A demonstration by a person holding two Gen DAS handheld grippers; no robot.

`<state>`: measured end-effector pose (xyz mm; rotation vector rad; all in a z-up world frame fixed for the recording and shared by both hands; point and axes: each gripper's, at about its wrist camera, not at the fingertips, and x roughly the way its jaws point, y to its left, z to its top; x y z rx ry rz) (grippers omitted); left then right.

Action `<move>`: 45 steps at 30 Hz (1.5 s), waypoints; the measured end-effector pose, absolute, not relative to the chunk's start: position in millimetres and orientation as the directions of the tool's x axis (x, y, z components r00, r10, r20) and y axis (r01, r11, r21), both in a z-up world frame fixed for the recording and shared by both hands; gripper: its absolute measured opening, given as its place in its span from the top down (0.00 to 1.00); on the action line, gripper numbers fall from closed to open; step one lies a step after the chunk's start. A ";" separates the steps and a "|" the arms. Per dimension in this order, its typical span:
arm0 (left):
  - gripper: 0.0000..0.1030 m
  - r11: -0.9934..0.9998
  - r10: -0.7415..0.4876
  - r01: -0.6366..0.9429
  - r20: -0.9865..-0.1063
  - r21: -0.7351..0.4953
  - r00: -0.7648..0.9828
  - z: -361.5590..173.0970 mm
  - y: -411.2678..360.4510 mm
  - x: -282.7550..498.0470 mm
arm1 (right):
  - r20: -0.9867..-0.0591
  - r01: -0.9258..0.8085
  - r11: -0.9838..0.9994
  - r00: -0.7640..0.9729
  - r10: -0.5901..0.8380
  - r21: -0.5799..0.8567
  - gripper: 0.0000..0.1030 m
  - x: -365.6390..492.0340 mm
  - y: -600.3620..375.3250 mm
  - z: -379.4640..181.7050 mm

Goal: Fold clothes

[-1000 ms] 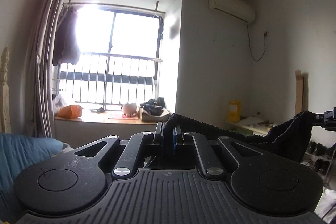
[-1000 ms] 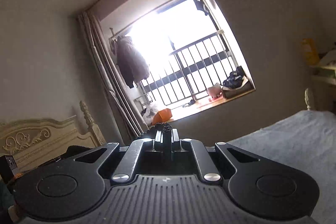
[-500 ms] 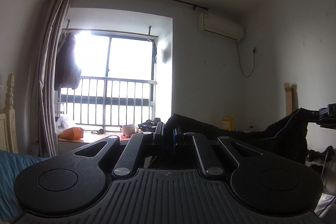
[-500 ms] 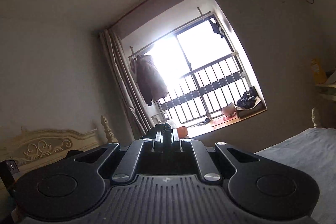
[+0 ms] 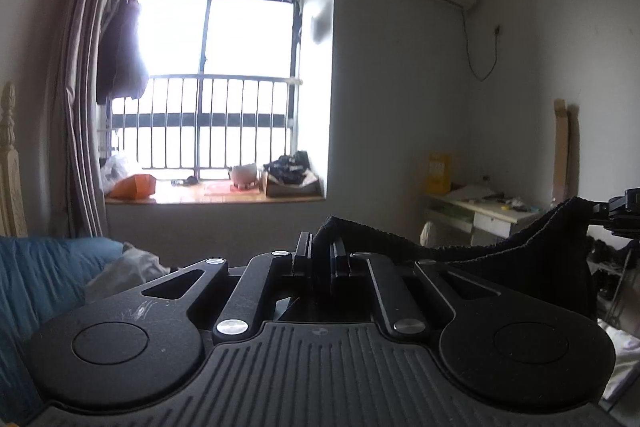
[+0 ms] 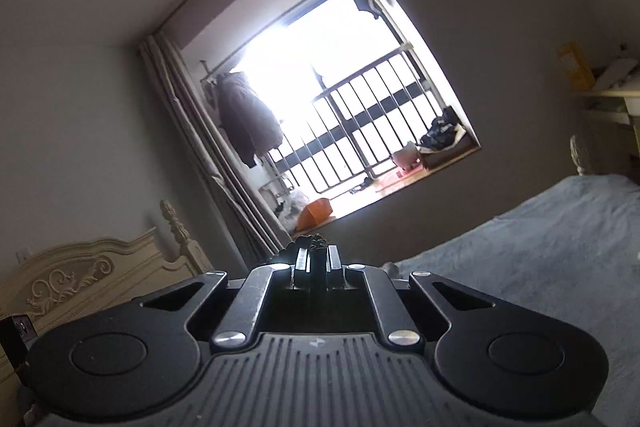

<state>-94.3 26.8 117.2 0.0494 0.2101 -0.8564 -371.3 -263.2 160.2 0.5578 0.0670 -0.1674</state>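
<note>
A black knitted garment (image 5: 500,259) hangs stretched in the air between both grippers. My left gripper (image 5: 322,251) is shut on one corner of it, the cloth bunching up between the fingers. In the left wrist view the garment's top edge runs right to my right gripper (image 5: 600,213), which pinches the other corner at the frame's right edge. In the right wrist view my right gripper (image 6: 316,259) is shut, with a small tuft of the black garment (image 6: 310,241) sticking out past the fingertips. Most of the cloth hangs below, hidden by the gripper bodies.
A bed with a blue-grey cover (image 6: 540,247) lies below, its cream carved headboard (image 6: 80,279) to the left. A bright barred window (image 5: 208,99) with a cluttered sill and a hanging dark coat (image 5: 120,63) faces me. A desk (image 5: 472,203) stands at the right wall.
Both cameras tipped upward half a second ago and have dropped back down; the bed and sill are in view again. The garment stays held taut between both grippers.
</note>
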 end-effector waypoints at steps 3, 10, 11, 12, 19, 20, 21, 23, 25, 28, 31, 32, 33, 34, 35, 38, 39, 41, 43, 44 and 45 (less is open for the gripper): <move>0.94 0.663 -0.724 0.746 -0.307 -0.063 0.618 79.5 -11.2 -52.8 | -0.193 0.238 0.812 0.968 -0.157 0.533 0.93 -334.1 -294.2 121.7; 0.94 0.691 -0.652 0.716 -0.513 -0.098 0.558 -9.5 -83.6 36.7 | -0.388 0.376 0.757 0.905 -0.176 0.534 0.93 -235.3 -363.5 32.3; 0.94 0.695 -0.639 0.714 -0.534 -0.090 0.554 -19.5 -91.9 46.9 | -0.414 0.395 0.747 0.893 -0.177 0.534 0.93 -220.7 -373.6 19.2; 0.94 0.698 -0.625 0.711 -0.555 -0.082 0.549 -29.6 -100.2 57.1 | -0.437 0.410 0.734 0.883 -0.171 0.541 0.93 -206.1 -384.6 6.2; 0.94 0.720 -0.518 0.694 -0.683 -0.023 0.515 -94.3 -157.3 122.4 | -0.561 0.490 0.689 0.815 -0.145 0.533 0.93 -119.7 -432.1 -70.0; 0.92 0.723 -0.505 0.691 -0.691 -0.012 0.517 -101.8 -163.8 126.5 | -0.576 0.500 0.685 0.805 -0.142 0.530 0.93 -109.1 -436.2 -80.3; 0.90 0.726 -0.493 0.688 -0.698 -0.001 0.519 -109.8 -170.2 130.7 | -0.591 0.512 0.679 0.794 -0.141 0.526 0.93 -98.9 -441.5 -91.6; 0.67 0.736 -0.461 0.677 -0.754 -0.030 0.468 -131.8 -179.0 142.6 | -0.624 0.547 0.654 0.768 -0.145 0.522 0.93 -81.9 -452.0 -114.6; 0.47 0.762 -0.420 0.642 -0.821 -0.086 0.388 -154.0 -185.0 152.5 | -0.655 0.595 0.597 0.741 -0.147 0.539 0.89 -71.8 -463.7 -139.3; 0.43 0.803 -0.408 0.583 -0.823 -0.119 0.395 -164.0 -178.1 154.8 | -0.709 0.665 0.506 0.691 -0.140 0.549 0.67 -68.7 -476.0 -170.6; 0.35 0.827 -0.413 0.540 -0.819 -0.155 0.398 -160.6 -165.2 158.5 | -0.719 0.686 0.474 0.679 -0.146 0.552 0.59 -75.3 -480.2 -182.3; 0.34 0.830 -0.414 0.534 -0.817 -0.159 0.401 -157.9 -159.4 159.2 | -0.709 0.679 0.474 0.689 -0.148 0.560 0.52 -79.9 -481.0 -180.6; 0.34 0.834 -0.415 0.528 -0.815 -0.164 0.404 -155.3 -153.6 159.9 | -0.700 0.673 0.478 0.697 -0.156 0.564 0.49 -85.3 -482.7 -178.9; 0.34 0.837 -0.417 0.521 -0.813 -0.168 0.406 -152.7 -147.8 160.7 | -0.696 0.673 0.481 0.699 -0.166 0.562 0.49 -91.2 -484.8 -175.9; 0.34 0.837 -0.422 0.516 -0.813 -0.179 0.402 -149.7 -141.6 164.0 | -0.692 0.674 0.483 0.700 -0.175 0.560 0.49 -97.4 -487.3 -173.3; 0.34 0.837 -0.443 0.508 -0.798 -0.205 0.408 -133.5 -112.3 166.6 | -0.692 0.682 0.455 0.699 -0.178 0.573 0.49 -122.9 -498.0 -170.0; 0.34 0.839 -0.444 0.504 -0.792 -0.205 0.418 -126.7 -101.6 167.6 | -0.690 0.678 0.450 0.704 -0.170 0.581 0.49 -133.8 -500.0 -168.2; 0.34 0.851 -0.437 0.485 -0.786 -0.203 0.438 -110.3 -70.9 166.5 | -0.676 0.660 0.457 0.720 -0.156 0.597 0.49 -157.7 -497.1 -160.2; 0.34 0.865 -0.420 0.463 -0.784 -0.193 0.457 -94.0 -36.6 162.9 | -0.664 0.639 0.467 0.735 -0.138 0.611 0.48 -179.1 -488.6 -149.3; 0.34 0.871 -0.409 0.454 -0.784 -0.185 0.467 -86.4 -19.4 160.4 | -0.660 0.632 0.467 0.740 -0.129 0.618 0.48 -189.3 -482.9 -145.5; 0.34 0.880 -0.392 0.444 -0.789 -0.170 0.474 -80.9 -3.7 157.7 | -0.653 0.623 0.467 0.747 -0.120 0.627 0.48 -197.6 -476.5 -142.0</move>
